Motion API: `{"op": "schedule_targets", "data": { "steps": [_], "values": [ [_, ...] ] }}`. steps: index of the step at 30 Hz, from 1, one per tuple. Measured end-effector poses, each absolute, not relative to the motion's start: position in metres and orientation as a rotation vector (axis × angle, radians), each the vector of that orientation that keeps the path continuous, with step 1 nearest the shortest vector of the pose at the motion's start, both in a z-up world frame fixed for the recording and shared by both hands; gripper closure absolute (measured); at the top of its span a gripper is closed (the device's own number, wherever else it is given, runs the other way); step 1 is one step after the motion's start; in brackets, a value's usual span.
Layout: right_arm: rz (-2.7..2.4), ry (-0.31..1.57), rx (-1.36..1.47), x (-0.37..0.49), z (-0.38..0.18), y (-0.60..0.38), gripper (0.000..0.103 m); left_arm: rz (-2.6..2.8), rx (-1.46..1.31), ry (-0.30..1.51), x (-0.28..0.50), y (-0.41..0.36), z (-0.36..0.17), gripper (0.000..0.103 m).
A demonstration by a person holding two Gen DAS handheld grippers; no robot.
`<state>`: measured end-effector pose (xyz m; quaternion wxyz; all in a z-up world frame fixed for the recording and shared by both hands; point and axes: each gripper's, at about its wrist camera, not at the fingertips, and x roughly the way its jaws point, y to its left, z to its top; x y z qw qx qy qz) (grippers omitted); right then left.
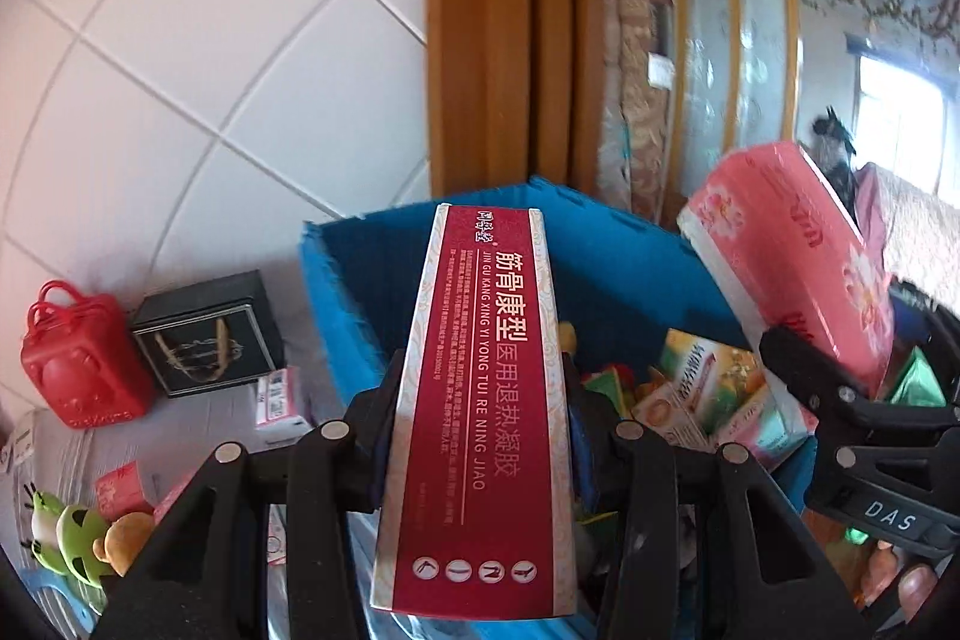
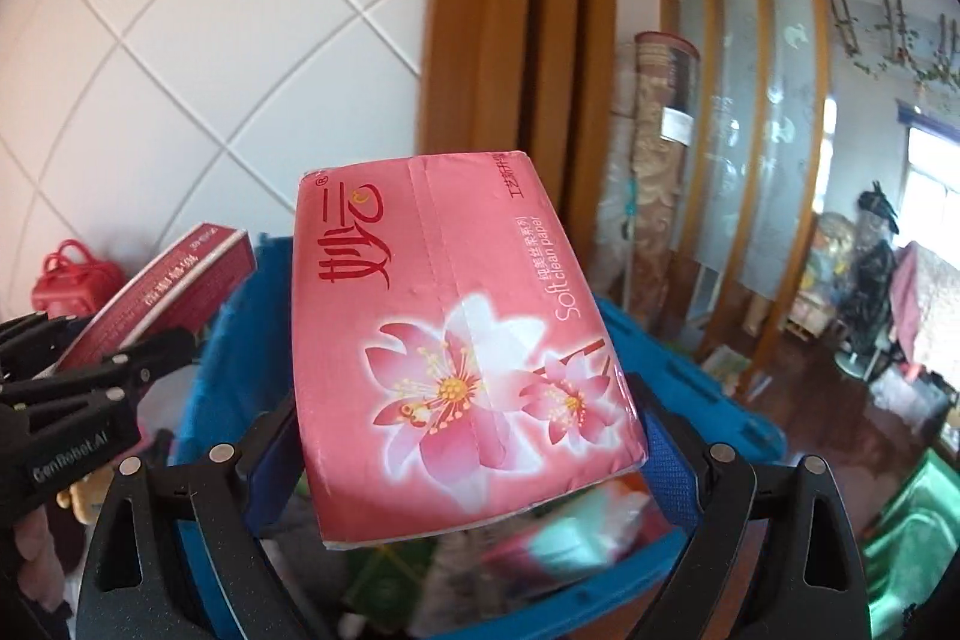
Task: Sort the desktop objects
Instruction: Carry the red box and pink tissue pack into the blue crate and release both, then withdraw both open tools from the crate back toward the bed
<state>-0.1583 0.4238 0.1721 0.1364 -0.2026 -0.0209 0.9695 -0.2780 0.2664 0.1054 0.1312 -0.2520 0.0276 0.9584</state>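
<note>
Gripping a red medicine box [image 1: 480, 400], the left gripper [image 1: 480, 436] is above the blue bin [image 1: 360, 292]. The right gripper [image 2: 468, 454] is closed on a pink tissue pack [image 2: 462, 340].

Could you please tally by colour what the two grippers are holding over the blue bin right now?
Dark red: 1, the medicine box in the left gripper.
Pink: 1, the tissue pack in the right gripper.
Total: 2, both above the blue bin.
</note>
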Motion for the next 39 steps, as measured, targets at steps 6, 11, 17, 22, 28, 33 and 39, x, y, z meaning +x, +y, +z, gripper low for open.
{"op": "schedule_targets", "data": {
  "steps": [6,11,17,22,28,33,39],
  "values": [
    [2.751,-0.066,-0.612,-0.164,0.162,0.455,0.008,2.709,-0.804,0.145,-0.282,0.316,0.101,0.059],
    [2.746,-0.051,-0.681,-0.183,0.145,0.476,0.013,2.714,-0.827,0.178,-0.282,0.327,0.096,0.059],
    [2.757,-0.028,-0.719,-0.192,0.134,0.485,0.008,2.733,-0.827,0.15,-0.287,0.324,0.098,0.058],
    [2.763,-0.036,-0.715,-0.187,0.135,0.485,0.0,2.768,-0.777,0.142,-0.282,0.322,0.104,0.016],
    [2.766,-0.006,-0.69,-0.17,0.144,0.48,0.0,2.772,-0.726,0.156,-0.269,0.313,0.107,0.009],
    [2.787,-0.007,-0.613,-0.151,0.161,0.459,0.0,2.787,-0.7,0.129,-0.257,0.289,0.11,0.009],
    [2.854,-0.051,-0.539,-0.139,0.179,0.41,0.0,2.836,-0.638,0.075,-0.233,0.239,0.111,0.009]
  ]
}}
